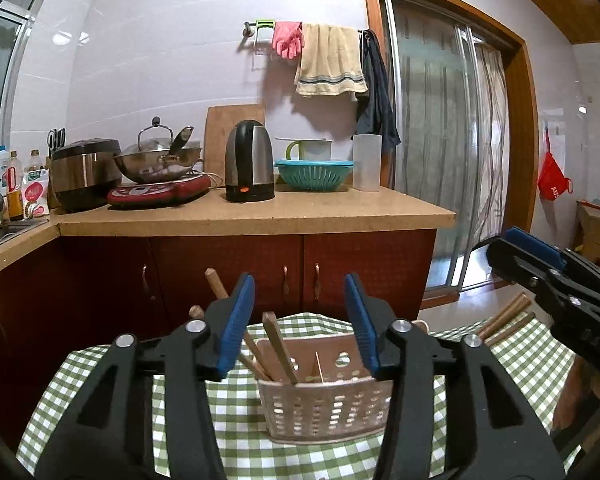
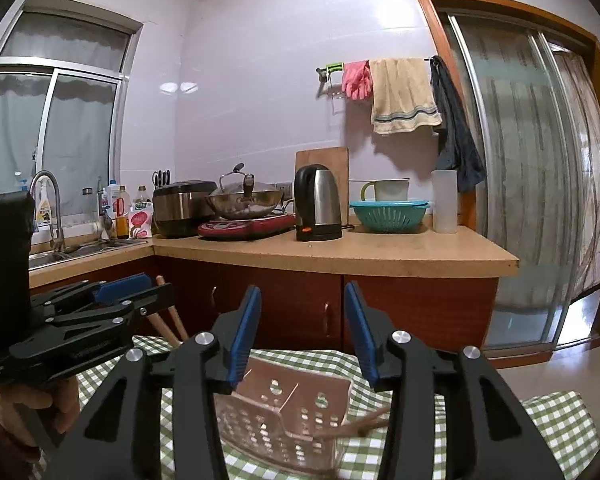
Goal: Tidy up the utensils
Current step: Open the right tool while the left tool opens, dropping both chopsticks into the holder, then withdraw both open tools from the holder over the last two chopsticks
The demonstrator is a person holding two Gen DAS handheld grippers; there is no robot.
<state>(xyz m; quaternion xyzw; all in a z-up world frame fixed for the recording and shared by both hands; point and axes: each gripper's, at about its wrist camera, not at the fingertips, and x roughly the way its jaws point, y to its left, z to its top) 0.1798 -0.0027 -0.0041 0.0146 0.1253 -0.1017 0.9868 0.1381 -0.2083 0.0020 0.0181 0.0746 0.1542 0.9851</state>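
Left wrist view shows wooden utensils (image 1: 278, 346) standing in the perforated basket (image 1: 324, 408) on the checked cloth (image 1: 236, 420), while the right wrist view blurs them; both tools, left tool (image 1: 300, 320) and right tool (image 2: 302, 334), are spread, pinching nothing.

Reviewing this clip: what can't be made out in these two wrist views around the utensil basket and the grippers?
- Basket contents, left wrist view: the lower ends of the chopsticks are hidden behind its perforated wall.
- Chopsticks near the basket, right wrist view: motion-blurred; whether inside it or falling is unclear.
- Chopsticks on the checked cloth, left wrist view: partly covered by the right gripper.
- Bottle labels by the sink: too small.
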